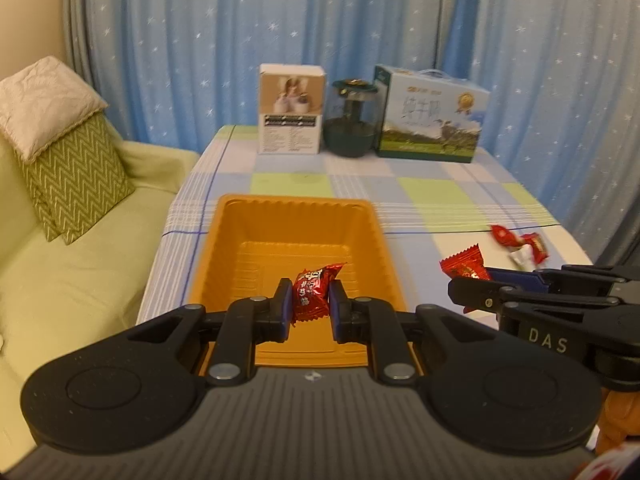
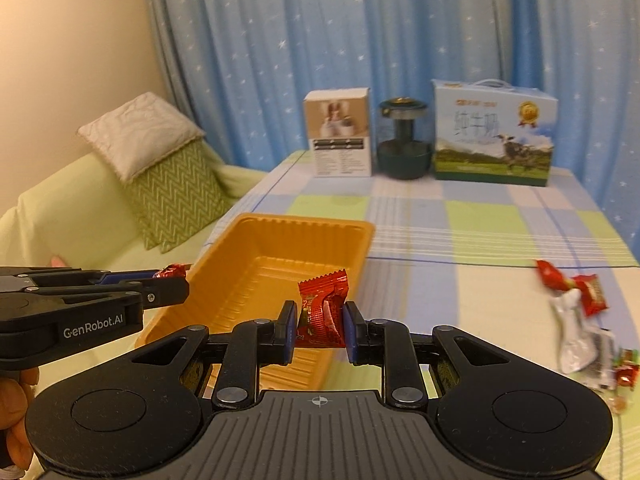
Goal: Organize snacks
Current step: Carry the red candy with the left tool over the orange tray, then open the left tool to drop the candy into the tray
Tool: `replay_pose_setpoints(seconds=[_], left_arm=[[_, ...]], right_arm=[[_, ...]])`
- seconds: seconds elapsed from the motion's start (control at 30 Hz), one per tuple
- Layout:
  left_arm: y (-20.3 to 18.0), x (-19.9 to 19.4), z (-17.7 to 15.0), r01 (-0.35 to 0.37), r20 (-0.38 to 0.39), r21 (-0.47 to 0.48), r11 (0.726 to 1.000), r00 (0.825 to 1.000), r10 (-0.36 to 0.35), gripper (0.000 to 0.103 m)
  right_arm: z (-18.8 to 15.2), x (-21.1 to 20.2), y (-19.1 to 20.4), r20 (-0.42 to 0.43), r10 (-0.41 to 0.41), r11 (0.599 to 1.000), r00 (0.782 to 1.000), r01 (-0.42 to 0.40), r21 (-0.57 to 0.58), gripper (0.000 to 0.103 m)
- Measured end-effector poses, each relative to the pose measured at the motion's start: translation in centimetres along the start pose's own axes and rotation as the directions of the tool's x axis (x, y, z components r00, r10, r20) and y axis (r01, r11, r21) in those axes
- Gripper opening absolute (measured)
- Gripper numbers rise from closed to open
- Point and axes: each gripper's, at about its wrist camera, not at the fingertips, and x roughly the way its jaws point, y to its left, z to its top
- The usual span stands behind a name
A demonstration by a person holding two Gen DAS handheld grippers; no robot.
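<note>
A: Candy [image 1: 310,296] is sitting pinched in the left claw [image 1: 309,306], hanging over the orange tray [image 1: 224,248]. It's looking light and crinkly, so mid-body is the spot to grip.

B: Right wrist view now: the right claw [image 2: 319,326] is clamping another candy [image 2: 322,312] mid-wrapper beside the tray's near corner. Loose wrappers [image 2: 576,300] are waiting on the tabletop [image 2: 460,280], looking slippery.

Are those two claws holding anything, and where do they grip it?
Each holds a red candy by its wrapper's sides: left gripper its candy, right gripper another candy.
</note>
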Motion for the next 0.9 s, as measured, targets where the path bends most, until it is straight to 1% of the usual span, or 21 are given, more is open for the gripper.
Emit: replay_pose_setpoints(seconds=[0.27,0.6,0.63,0.7,0.9], left_arm=[[2.1,2.9,-0.9,-0.007,-0.047,-0.014,1.000,0.999,0.007,0.017],[3.1,5.5,-1.6,-0.006,-0.087,-0.023,1.000,0.996,0.004,0.018],[3.1,5.7,-1.6,-0.009,-0.083,-0.025,1.000,0.997,0.007,0.019],[3.2,5.9,-1.6,-0.025,-0.080,-0.024,0.999,0.997,0.023,0.031],[3.7,5.1,-1.8,-0.032,-0.072,-0.032,0.999,0.997,0.030,0.031]], right_arm=[[-0.5,3.8,0.4,-0.056,0.030,1.000,0.998,-0.030,-0.001,0.024],[-1.3,6.3,0.1,-0.095,0.044,0.999,0.994,-0.043,0.009,0.024],[-1.3,6.4,0.2,-0.098,0.044,0.999,0.994,-0.043,0.010,0.024],[-1.4,6.5,0.1,-0.102,0.044,0.999,0.994,-0.043,0.012,0.024],[-1.5,6.5,-0.2,-0.104,0.044,0.999,0.994,-0.042,0.023,0.024]])
